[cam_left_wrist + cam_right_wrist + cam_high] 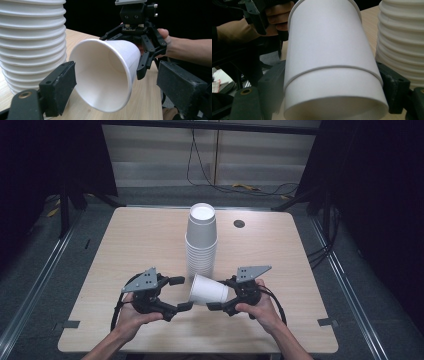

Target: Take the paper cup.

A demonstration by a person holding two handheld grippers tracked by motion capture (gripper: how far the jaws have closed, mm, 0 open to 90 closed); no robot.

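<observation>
white cup (209, 290): on its side, clamped by right gripper (216, 295)
left gripper (180, 293): jaws apart, at cup's rim
stack (201, 242): just behind

Table evenly lit from above, surroundings dark, close views slightly soft.

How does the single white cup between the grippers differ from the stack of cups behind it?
The single cup lies on its side, clamped at its base by the right gripper; the stack of cups stands upright, base up, on the table, untouched. The single cup is one piece; the stack shows many nested rims. Both are plain white paper cups.
</observation>
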